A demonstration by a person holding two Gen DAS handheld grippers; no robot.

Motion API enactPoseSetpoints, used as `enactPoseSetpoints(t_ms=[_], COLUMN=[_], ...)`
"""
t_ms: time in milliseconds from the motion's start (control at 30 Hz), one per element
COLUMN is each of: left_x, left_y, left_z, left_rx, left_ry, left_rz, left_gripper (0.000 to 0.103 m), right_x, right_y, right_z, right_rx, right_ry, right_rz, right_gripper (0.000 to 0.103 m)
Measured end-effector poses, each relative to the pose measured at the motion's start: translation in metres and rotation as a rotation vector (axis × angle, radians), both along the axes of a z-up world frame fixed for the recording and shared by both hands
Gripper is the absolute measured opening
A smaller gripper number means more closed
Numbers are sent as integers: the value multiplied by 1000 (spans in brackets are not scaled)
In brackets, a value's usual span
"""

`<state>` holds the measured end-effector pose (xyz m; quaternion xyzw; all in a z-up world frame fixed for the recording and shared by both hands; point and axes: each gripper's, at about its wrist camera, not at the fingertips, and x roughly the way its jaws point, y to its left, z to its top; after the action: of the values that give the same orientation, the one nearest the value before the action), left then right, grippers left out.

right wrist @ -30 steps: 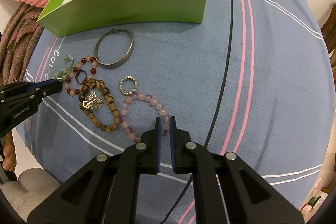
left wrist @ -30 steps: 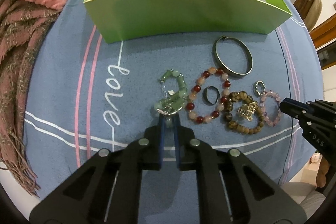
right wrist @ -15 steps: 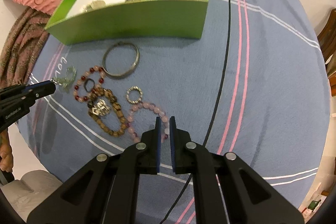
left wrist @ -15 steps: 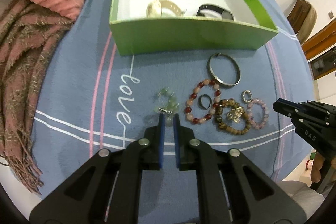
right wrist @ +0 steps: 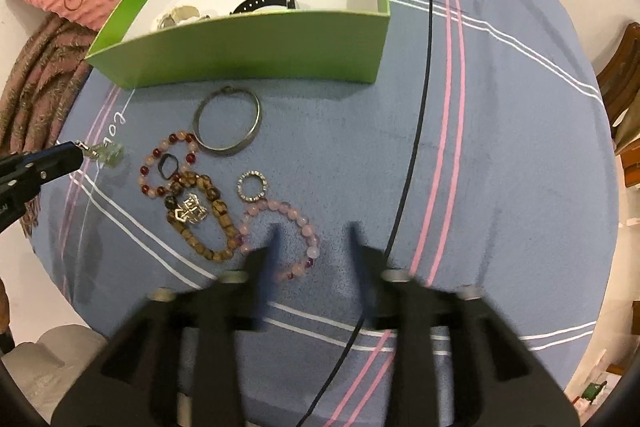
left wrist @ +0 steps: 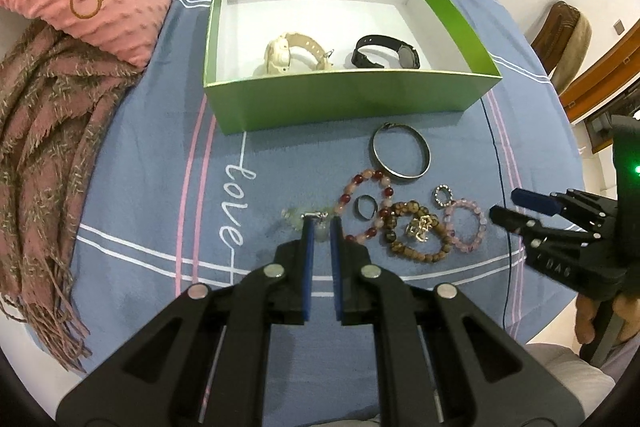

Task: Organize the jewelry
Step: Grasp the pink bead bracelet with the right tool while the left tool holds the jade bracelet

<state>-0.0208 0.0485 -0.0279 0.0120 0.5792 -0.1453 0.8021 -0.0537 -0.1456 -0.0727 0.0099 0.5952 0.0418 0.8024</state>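
the left tongs (left wrist: 320, 227) are closed on the pale green bead bracelet (right wrist: 107, 154), which hangs from their tips, lifted off the blue cloth (left wrist: 160, 163) at the left of the jewelry. the right tongs (right wrist: 312, 235) have just been opening; their jaws stand apart over the pink bead bracelet (right wrist: 280, 227), not pressing on it. far behind stands a square green cardboard box (left wrist: 344, 99) with two watches. a smooth metal bangle (left wrist: 401, 158) lies near it.

The green box (left wrist: 352, 99) looked like matt card, white inside. The bangle (left wrist: 401, 158) was smooth, dull metal. The blue bedsheet (right wrist: 500, 131) was soft matt cloth; the scarf (left wrist: 44, 131) at left looked rough, fringed wool.
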Motion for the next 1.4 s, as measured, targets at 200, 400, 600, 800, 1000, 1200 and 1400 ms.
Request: enactPoseSetpoints(t_ms=[200, 400, 600, 800, 1000, 1200, 1400], left_x=[1, 1, 1, -1, -2, 0, -2], left_y=[1, 1, 1, 0, 0, 1, 1], left_z=[-2, -3, 1, 12, 30, 44, 38], left_rx=[-2, -5, -6, -19, -37, -43, -44], left_ry=[6, 4, -6, -30, -65, -93, -78], left_rz=[2, 2, 5, 6, 6, 12, 17], left_gripper=[8, 8, 8, 8, 8, 8, 8], right_x=[4, 5, 0, -1, -3, 6, 15], right_y=[11, 19, 13, 4, 3, 1, -24], right_z=[-16, -27, -14, 15, 47, 64, 28], right_rx=[-92, -73, -32, -4, 22, 14, 18], right_ry=[26, 62, 33, -29, -101, -147, -66], right_rz=[37, 67, 59, 40, 38, 46, -15], right_gripper=[49, 16, 7, 7, 3, 3, 12])
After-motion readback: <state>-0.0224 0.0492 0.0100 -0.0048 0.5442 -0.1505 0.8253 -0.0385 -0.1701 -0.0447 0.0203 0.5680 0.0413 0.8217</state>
